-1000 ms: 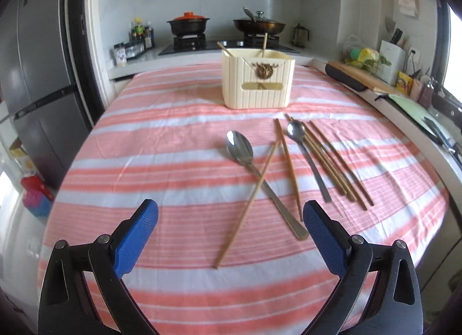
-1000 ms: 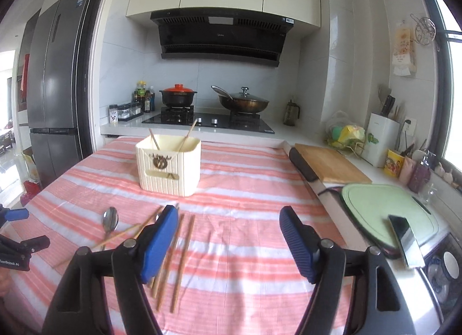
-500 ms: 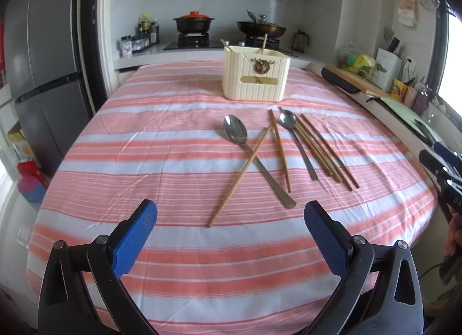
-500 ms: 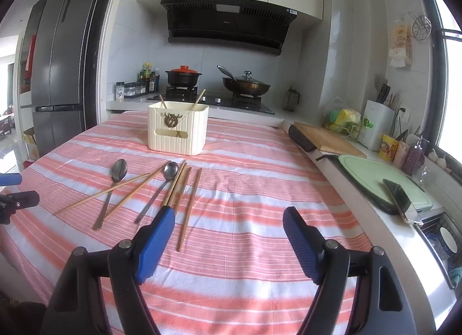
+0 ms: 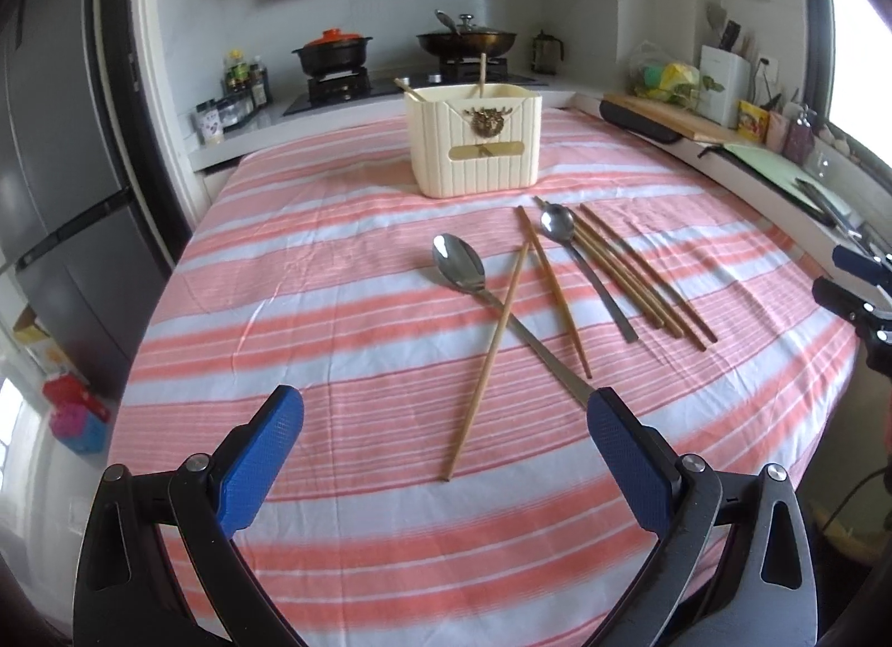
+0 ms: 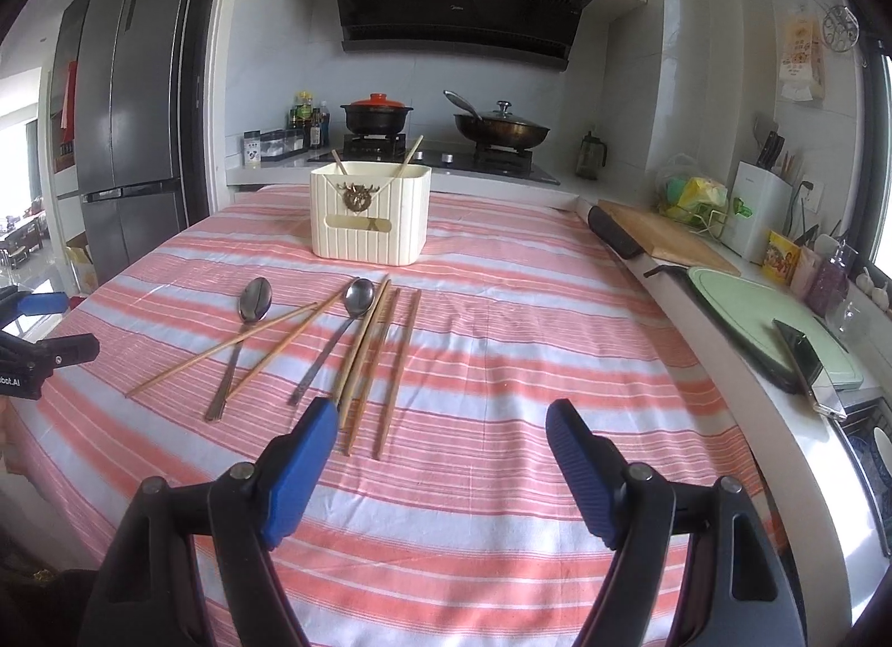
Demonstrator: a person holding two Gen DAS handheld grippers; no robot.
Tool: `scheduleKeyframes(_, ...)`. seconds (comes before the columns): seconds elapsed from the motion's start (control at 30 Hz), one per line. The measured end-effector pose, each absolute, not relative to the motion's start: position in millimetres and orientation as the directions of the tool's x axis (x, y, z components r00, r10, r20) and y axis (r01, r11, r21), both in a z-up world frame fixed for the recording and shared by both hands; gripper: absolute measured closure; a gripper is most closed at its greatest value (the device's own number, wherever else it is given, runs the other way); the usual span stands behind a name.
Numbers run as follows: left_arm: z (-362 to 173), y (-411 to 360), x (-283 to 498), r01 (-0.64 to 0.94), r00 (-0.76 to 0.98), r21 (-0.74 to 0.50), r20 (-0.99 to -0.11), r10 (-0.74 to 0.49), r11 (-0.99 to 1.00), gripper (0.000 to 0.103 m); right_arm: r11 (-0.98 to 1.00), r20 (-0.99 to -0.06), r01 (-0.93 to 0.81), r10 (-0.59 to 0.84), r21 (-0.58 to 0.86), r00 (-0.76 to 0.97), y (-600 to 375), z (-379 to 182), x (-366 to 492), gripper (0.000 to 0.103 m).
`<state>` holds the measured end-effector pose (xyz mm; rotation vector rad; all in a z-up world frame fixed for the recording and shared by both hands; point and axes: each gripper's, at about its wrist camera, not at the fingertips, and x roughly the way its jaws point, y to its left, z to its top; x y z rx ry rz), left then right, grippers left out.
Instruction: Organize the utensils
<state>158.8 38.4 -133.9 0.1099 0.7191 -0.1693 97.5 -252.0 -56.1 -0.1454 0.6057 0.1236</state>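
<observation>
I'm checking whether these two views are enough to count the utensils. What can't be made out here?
- Inside of the cream holder: its front wall hides it in both views; only two stick tips show above the rim.
- Large spoon: handle end hidden behind a pad of the left tongs, left view.
- Bundled chopsticks: overlapping, count uncertain; near ends behind the right tongs.

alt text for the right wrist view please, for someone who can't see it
Open blue-padded right tongs hover empty above a pink striped tablecloth where two spoons and several wooden chopsticks lie loose. Behind them stands a cream utensil holder with two chopsticks inside, and a kitchen stove beyond.
</observation>
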Motion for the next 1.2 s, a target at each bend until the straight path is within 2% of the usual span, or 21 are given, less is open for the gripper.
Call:
scheduleKeyframes(0.17, -136, 13, 209, 0.364, 0.691, 0.071, -0.69, -0.218, 0.929, 0.003, 0.986, -0.631, -0.162, 0.097, -0.046, 0.77, -250, -64, 116, 0.024)
scheduleKeyframes(0.3, -149, -14, 262, 0.456, 0.63, 0.118, -0.743, -0.226, 0.882, 0.021, 0.989, -0.644, -0.148, 0.111, -0.004, 0.757, -253, -66, 120, 0.024)
scheduleKeyframes(0.5, -177, -36, 321, 0.499, 0.528, 0.107, -0.824, -0.204, 0.86, 0.043, 0.991, -0.665, -0.133, 0.098, -0.002, 0.74, -259, -70, 123, 0.024)
scheduleKeyframes(0.63, -194, -43, 338, 0.495, 0.488, 0.105, -0.855, -0.176, 0.863, 0.051, 0.994, -0.667, -0.113, 0.088, 0.006, 0.74, -270, -69, 126, 0.024)
scheduleKeyframes(0.73, -200, -47, 339, 0.502, 0.479, 0.103, -0.86, -0.177, 0.859, 0.065, 0.995, -0.669, -0.103, 0.083, 0.01, 0.738, -275, -68, 130, 0.025)
scheduleKeyframes(0.77, -200, -47, 338, 0.508, 0.474, 0.092, -0.86, -0.188, 0.857, 0.078, 0.994, -0.673, -0.106, 0.084, 0.008, 0.735, -275, -69, 133, 0.026)
scheduleKeyframes(0.8, -201, -48, 337, 0.514, 0.464, 0.078, -0.863, -0.2, 0.854, 0.097, 0.994, -0.678, -0.111, 0.085, 0.004, 0.73, -274, -70, 137, 0.031)
scheduleKeyframes(0.87, -201, -52, 333, 0.514, 0.477, 0.097, -0.858, -0.19, 0.852, 0.099, 0.991, -0.697, -0.136, 0.1, 0.004, 0.71, -271, -74, 152, 0.038)
scheduleKeyframes(0.93, -200, -53, 330, 0.506, 0.493, 0.113, -0.852, -0.179, 0.855, 0.099, 0.988, -0.725, -0.153, 0.13, 0.035, 0.677, -268, -84, 174, 0.053)
scheduleKeyframes(0.97, -198, -50, 328, 0.493, 0.496, 0.104, -0.849, -0.181, 0.864, 0.099, 0.986, -0.741, -0.155, 0.147, 0.059, 0.655, -268, -92, 187, 0.057)
scheduleKeyframes(1.03, -188, -39, 323, 0.451, 0.512, 0.074, -0.838, -0.19, 0.889, 0.099, 0.982, -0.776, -0.145, 0.187, 0.123, 0.603, -267, -110, 213, 0.073)
scheduleKeyframes(1.13, -169, -10, 312, 0.362, 0.55, 0.017, -0.811, -0.199, 0.932, 0.099, 0.961, -0.796, -0.123, 0.274, 0.248, 0.54, -266, -130, 243, 0.075)
scheduleKeyframes(1.2, -159, 13, 305, 0.289, 0.572, -0.019, -0.799, -0.188, 0.957, 0.099, 0.95, -0.794, -0.135, 0.309, 0.281, 0.523, -259, -135, 255, 0.075)
